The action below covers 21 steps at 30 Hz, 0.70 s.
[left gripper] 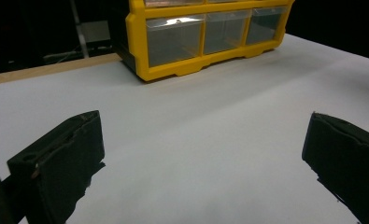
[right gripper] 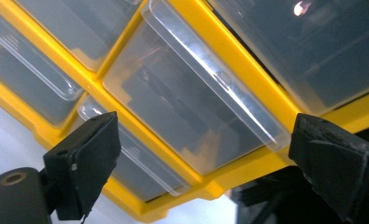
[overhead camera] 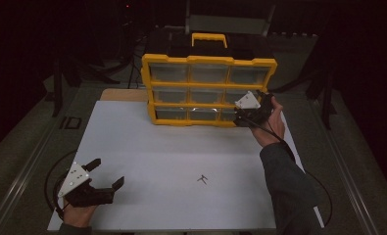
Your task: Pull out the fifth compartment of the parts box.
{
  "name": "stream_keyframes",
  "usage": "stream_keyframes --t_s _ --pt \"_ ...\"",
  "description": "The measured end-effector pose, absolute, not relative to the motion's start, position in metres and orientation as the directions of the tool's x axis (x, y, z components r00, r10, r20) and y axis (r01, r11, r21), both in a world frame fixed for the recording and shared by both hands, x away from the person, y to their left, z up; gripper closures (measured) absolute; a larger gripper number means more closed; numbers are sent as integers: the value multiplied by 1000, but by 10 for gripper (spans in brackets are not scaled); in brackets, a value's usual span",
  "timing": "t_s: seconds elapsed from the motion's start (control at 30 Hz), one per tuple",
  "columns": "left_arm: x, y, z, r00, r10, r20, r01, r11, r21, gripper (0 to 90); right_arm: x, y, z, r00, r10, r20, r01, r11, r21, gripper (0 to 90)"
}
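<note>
Dim laboratory or workshop recording station. A white-topped desk (overhead camera: 147, 161) carries a yellow plastic small-parts drawer cabinet (overhead camera: 208, 90). Dark stands surround it.

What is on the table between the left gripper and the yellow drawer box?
Nothing: the left gripper view shows bare white table from the left gripper up to the yellow drawer box.

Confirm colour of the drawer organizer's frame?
Yellow frame with clear drawers; high view shows it best.
</note>
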<state>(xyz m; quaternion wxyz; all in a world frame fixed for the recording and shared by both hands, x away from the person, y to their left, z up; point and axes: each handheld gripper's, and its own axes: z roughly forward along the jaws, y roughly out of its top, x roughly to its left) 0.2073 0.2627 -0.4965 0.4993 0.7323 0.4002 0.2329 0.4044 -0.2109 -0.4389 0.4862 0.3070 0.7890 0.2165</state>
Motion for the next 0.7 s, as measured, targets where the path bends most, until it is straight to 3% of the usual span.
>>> stream_keyframes --t_s 0.17,0.37,0.7 --pt "207 263 -497 572 818 -59 354 -182 917 0 405 -208 -439 -338 656 -675 266 755 600 84" --pt "208 262 -497 575 816 -59 359 -187 914 1 405 -199 -440 -317 538 -781 232 843 486 85" --pt "208 262 -497 577 815 -60 365 -191 911 0 406 -193 -440 -287 450 -846 214 891 401 83"
